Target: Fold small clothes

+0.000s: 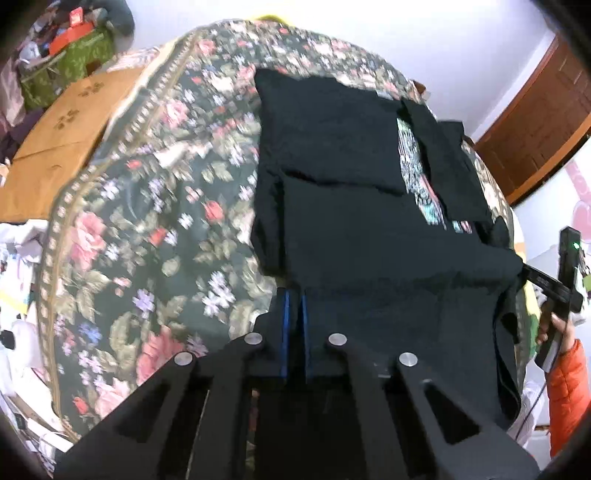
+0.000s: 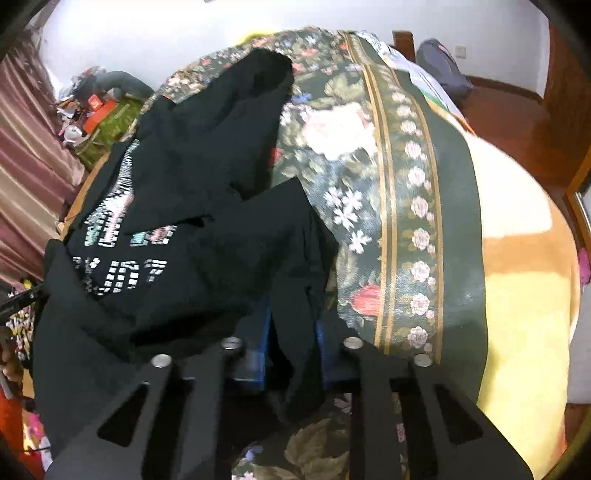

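Floral bedding [image 1: 147, 206] covered the bed and filled most of both views, dark green with pink roses and a gold-striped border. On it, at centre and right of the left wrist view, lay a black T-shirt [image 1: 351, 155] with a pale blocky print along its right side. Its near hem was raised off the bed, stretched between both tongs.

At lower centre, the left tongs [image 1: 294, 306] were drawn narrow, blue pads pinching the hem. The right tongs [image 2: 291, 325] clamped a bunched fold of the same shirt, cloth hanging down between the 2 blue pads. At the right edge of the left wrist view, the other tool showed, held by a hand [image 1: 554, 325] in an orange sleeve.

At upper left, a flattened brown cardboard box [image 1: 62, 136] lay beside the bed. Beyond it stood a green crate [image 1: 74, 62] with red boxes [image 1: 70, 29] on top; its contents were too blurred to tell.
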{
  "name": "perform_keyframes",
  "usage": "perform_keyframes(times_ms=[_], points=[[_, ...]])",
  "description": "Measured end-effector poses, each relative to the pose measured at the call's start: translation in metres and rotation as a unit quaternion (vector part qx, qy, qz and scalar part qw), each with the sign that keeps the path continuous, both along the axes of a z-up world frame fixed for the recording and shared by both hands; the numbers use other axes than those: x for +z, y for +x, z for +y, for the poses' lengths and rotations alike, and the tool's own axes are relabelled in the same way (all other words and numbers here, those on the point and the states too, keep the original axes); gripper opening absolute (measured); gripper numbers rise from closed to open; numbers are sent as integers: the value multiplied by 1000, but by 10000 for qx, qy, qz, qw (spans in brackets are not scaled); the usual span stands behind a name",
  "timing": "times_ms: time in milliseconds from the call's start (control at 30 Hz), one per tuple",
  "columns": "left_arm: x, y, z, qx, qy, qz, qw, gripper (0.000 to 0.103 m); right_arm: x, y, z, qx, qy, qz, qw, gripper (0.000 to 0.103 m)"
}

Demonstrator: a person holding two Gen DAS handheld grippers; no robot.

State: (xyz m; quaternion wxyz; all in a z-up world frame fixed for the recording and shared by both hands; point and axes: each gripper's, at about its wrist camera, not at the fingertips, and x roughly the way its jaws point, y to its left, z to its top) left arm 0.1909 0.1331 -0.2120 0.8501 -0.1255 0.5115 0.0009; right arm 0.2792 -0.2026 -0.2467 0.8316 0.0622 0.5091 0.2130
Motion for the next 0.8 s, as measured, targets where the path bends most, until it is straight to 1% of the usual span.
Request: perform_keyframes(times_ms=[100, 167, 200, 267, 300, 367, 433, 500, 567, 700, 800], points=[[20, -1, 6, 117, -30, -304, 9995, 3, 20, -6, -6, 111, 252, -229, 9994, 6], [33, 1, 9, 191, -11, -482, 9987, 3, 40, -8, -5, 218, 362, -424, 9982, 6], [42, 2, 11, 230, 46, -618, 9978, 3, 48, -9, -4, 246, 400, -524, 9975, 6], [52, 6, 13, 331, 166, -742, 9966, 3, 67, -12, -4, 292, 523, -732, 9955, 5], [58, 7, 16, 415, 186, -822, 9956, 3, 72, -12, -3, 298, 561, -810, 9947, 5], [68, 8, 24, 580, 111, -1012, 9931, 3, 85, -13, -4, 294, 668, -1052, 9918, 5], [70, 14, 33, 680, 82, -1064, 9920, 3, 89, -9, -4, 258, 752, -1159, 9901, 5], [66, 26, 38, 735, 131, -962, 9926, 3, 83, -2, 1, 217, 700, -1140, 9908, 5], [53, 38, 42, 766, 211, -814, 9935, 3, 74, 7, 5, 213, 566, -1055, 9926, 5], [16, 61, 40, 767, 563, -349, 9948, 3, 42, 20, 14, 182, 293, -618, 9975, 8], [-13, 70, 41, 694, 585, 80, 9958, 4, 19, 28, 14, 89, 153, -199, 9996, 9]])
